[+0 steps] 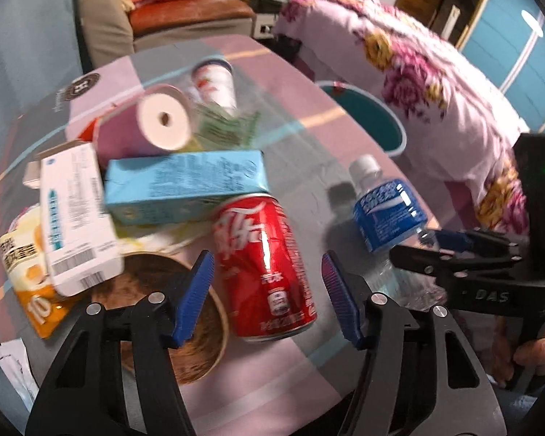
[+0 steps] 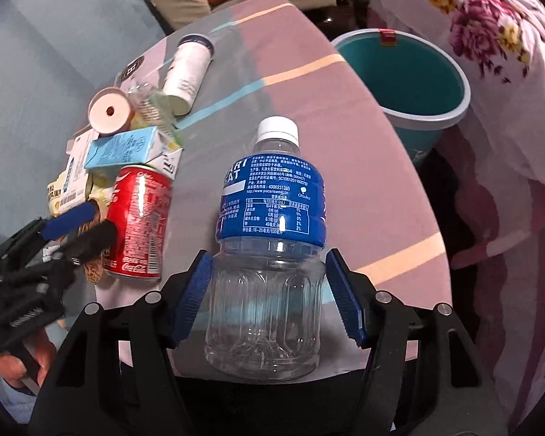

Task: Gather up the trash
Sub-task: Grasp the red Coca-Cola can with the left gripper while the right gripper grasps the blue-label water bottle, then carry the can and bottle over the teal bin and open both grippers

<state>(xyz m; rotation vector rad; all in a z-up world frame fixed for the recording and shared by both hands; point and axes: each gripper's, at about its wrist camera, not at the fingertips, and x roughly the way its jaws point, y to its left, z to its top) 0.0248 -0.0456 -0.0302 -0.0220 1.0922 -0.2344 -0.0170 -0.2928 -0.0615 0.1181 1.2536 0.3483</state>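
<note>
A red cola can (image 1: pixel 267 265) lies on the table between the open fingers of my left gripper (image 1: pixel 269 287), which do not touch it; it also shows in the right wrist view (image 2: pixel 138 221). A clear bottle with a blue label (image 2: pixel 269 247) sits between the blue pads of my right gripper (image 2: pixel 269 298), and both pads touch its sides. The bottle also shows in the left wrist view (image 1: pixel 387 214). A teal trash bin (image 2: pixel 403 83) stands past the table's right edge.
A pile of trash lies at the table's left: a light blue carton (image 1: pixel 185 185), a white box (image 1: pixel 76 218), a paper roll (image 1: pixel 156 123), a paper cup (image 1: pixel 214 80), an orange packet (image 1: pixel 29 279) and a wooden bowl (image 1: pixel 196 323). A floral quilt (image 1: pixel 436 83) lies right; a sofa (image 1: pixel 163 11) behind.
</note>
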